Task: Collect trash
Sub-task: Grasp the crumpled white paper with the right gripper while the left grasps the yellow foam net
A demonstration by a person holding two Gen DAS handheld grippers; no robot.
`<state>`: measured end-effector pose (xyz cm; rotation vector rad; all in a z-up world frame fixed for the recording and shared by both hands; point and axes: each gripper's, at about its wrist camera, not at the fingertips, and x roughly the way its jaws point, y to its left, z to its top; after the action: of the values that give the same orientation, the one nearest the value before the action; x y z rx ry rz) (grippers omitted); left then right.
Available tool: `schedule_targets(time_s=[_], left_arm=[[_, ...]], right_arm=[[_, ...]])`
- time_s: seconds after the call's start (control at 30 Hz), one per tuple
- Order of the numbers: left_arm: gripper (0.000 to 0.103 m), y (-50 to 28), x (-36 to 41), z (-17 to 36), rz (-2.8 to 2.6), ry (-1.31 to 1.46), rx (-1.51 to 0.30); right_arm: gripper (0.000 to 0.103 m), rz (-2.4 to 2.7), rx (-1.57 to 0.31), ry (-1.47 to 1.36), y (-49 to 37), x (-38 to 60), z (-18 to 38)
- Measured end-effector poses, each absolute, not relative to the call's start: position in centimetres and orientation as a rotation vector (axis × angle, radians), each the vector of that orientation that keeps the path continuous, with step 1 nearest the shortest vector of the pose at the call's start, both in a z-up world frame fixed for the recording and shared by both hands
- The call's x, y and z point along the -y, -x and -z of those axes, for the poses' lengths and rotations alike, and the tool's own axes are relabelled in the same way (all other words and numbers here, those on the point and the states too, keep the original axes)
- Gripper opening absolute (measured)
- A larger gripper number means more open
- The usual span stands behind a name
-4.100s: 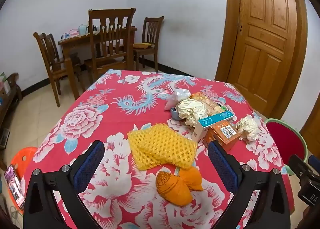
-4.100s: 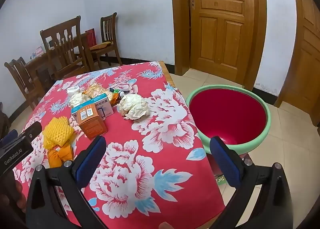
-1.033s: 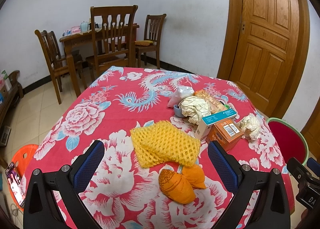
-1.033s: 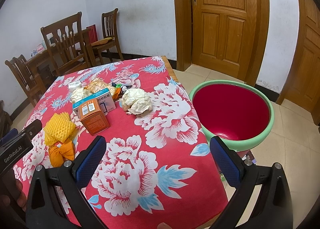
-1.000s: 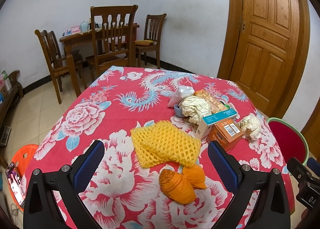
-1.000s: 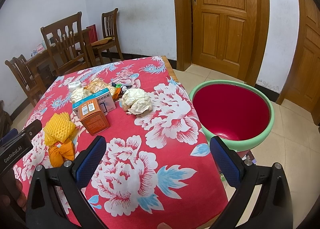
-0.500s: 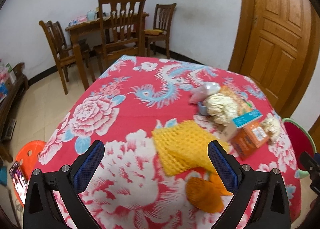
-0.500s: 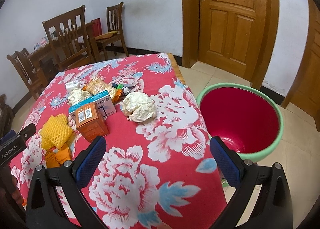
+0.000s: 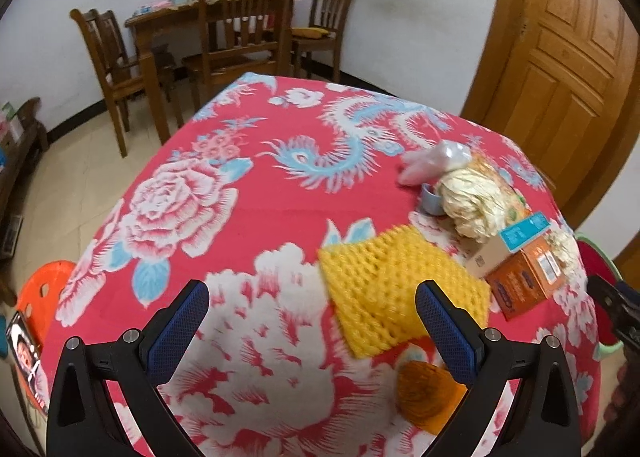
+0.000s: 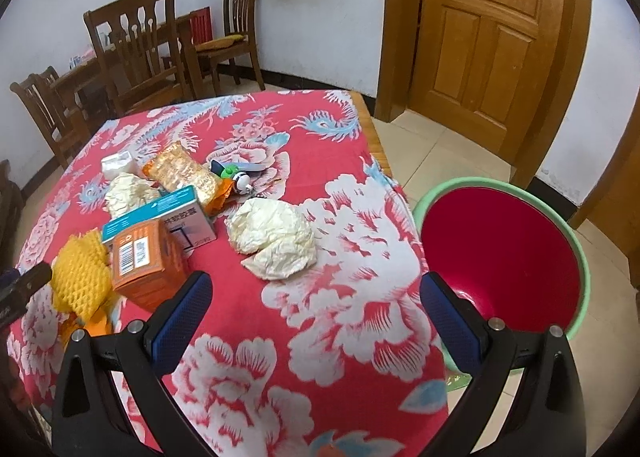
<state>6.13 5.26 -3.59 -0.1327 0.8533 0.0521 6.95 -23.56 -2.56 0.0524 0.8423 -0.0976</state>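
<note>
Trash lying scattered over the counter (image 10: 340, 317) under a red flowered cloth, none of it gripped. Left gripper (image 9: 312, 321) hovering above the cloth with jaws spread wide, holding nothing; right gripper (image 10: 316, 309) likewise hanging over the near edge, jaws wide and empty.

Sitting on the floor just beside the counter's right edge: a green-rimmed basin (image 10: 580, 249) with a red inside, showing nothing in it as far as the right wrist view reaches.

Resting on the cloth, seen from the right wrist:
- 1 crumpled cream paper wad (image 10: 274, 239), nearest the basin, lying apart from the boxes.
- 1 orange carton (image 10: 146, 261), standing just beside a white and teal box (image 10: 176, 217), the 2 touching.
- 1 yellow foam net (image 10: 80, 275), lying left of the orange carton, with an orange wrapper (image 9: 428, 393) just in front of it.
- 1 snack packet (image 10: 184, 173) and a second crumpled wad (image 10: 128, 191), lying behind the boxes.
- 1 clear plastic bag (image 9: 434, 163) and a small blue cup (image 9: 432, 203), touching that second wad; cup's contents hidden.
- Small bits near a green piece (image 10: 230, 173), too small to name.

Standing in the background: wooden chairs (image 9: 244, 17) and a wooden door (image 10: 492, 25).
</note>
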Motion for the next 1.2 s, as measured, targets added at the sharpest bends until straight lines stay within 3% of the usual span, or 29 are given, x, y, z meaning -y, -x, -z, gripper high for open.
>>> schedule_targets(time_s=[0.2,0.5,0.57,0.73,0.8,0.87,0.93,1.2], left_arm=[[0.102,-6.1,-3.6,3.6,0.023,0.112,-0.859],[0.065,-7.3,-1.2,3.9,0.157,0.085,-0.895],[0.055,-7.5,-0.9,4.1,0.171,0.089,-0.905],[0.028,-7.4,-0.9,4.1,0.204,0.095,-0.907],[0.02,-7.2,-1.0,3.8,0.209,0.097,-0.899],[0.018,-7.1,-1.1,3.5,0.21,0.102,-0.893],[0.017,-6.8,-1.3,3.1,0.215,0.109,-0.881],[0.016,-5.8,-1.4,0.7,0.224,0.103,-0.817]], right_arm=[[0.101,0.074,-0.871,-0.045,-8.8,23.5,3.5],[0.076,0.048,-0.902,-0.089,-10.5,24.2,4.8],[0.06,0.032,-0.907,-0.1,-10.6,24.2,4.9],[0.034,0.009,-0.921,-0.121,-11.0,24.3,5.4],[0.028,0.005,-0.924,-0.134,-11.0,24.4,5.7],[0.018,-0.002,-0.92,-0.14,-10.9,24.3,5.6],[0.015,-0.007,-0.912,-0.145,-10.7,24.3,5.5],[0.013,-0.022,-0.854,-0.134,-9.3,24.3,3.6]])
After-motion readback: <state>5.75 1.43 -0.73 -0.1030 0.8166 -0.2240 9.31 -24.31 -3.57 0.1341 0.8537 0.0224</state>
